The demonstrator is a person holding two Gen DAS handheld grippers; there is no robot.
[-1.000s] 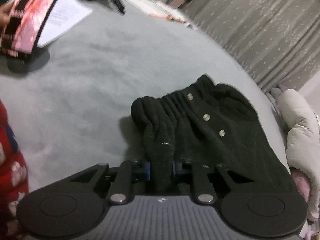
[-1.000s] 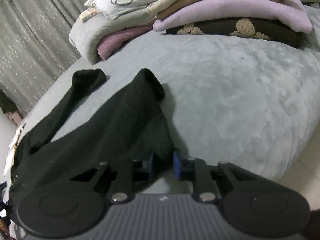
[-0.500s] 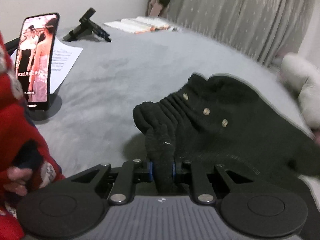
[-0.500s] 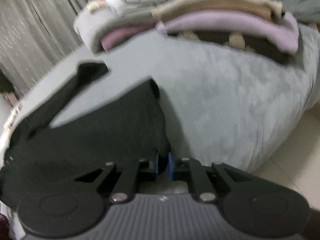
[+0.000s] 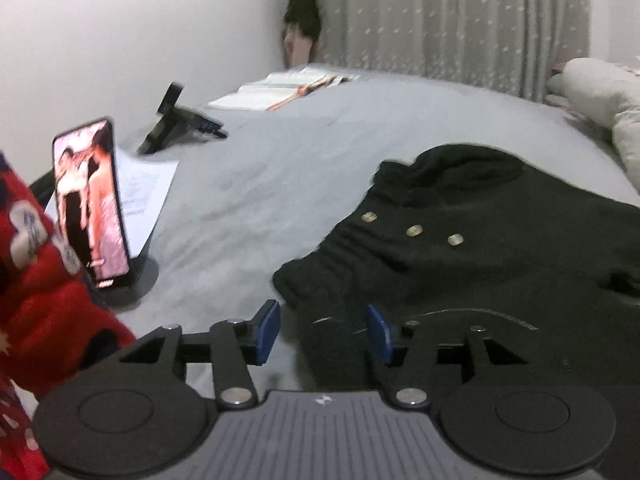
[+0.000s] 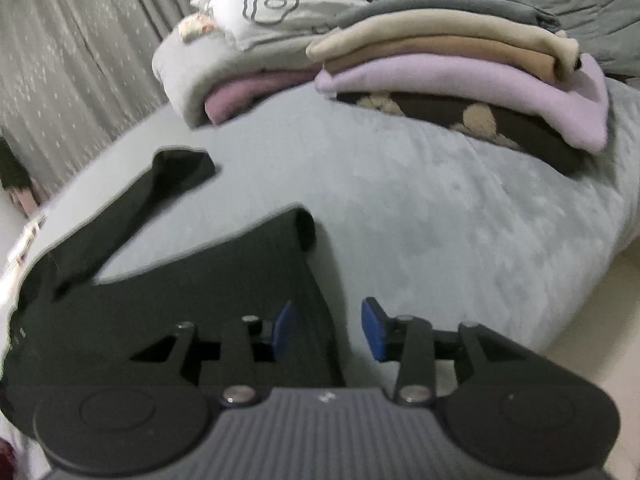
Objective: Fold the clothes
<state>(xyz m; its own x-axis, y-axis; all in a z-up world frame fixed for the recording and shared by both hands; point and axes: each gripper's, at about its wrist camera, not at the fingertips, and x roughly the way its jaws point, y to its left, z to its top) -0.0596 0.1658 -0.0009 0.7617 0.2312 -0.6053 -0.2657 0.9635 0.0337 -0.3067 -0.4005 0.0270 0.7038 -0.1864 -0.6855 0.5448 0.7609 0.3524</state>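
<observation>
Black trousers (image 5: pixel 480 248) lie flat on the grey bed (image 5: pixel 260 184), waistband with three pale buttons toward the left gripper. In the right wrist view the two black legs (image 6: pixel 192 280) stretch away up and left. My left gripper (image 5: pixel 322 330) hovers over the waistband's near corner with its jaws opening; the cloth lies under the gap and the blue pads do not press it. My right gripper (image 6: pixel 326 326) is over the near leg's edge, jaws opening too, with the fabric edge below the gap and not pinched.
A phone on a stand (image 5: pixel 92 204) plays video at the left, paper (image 5: pixel 140 192) beneath it, a black holder (image 5: pixel 176 124) and open books (image 5: pixel 280 88) behind. A red patterned sleeve (image 5: pixel 36 280) is at the left edge. Folded clothes (image 6: pixel 460 72) and a grey pillow (image 6: pixel 260 32) are stacked far right. Curtains hang behind.
Both grippers let go of the black trousers: their jaws went from shut on the cloth to apart. Both lifted slightly, and the left view rolled level.
</observation>
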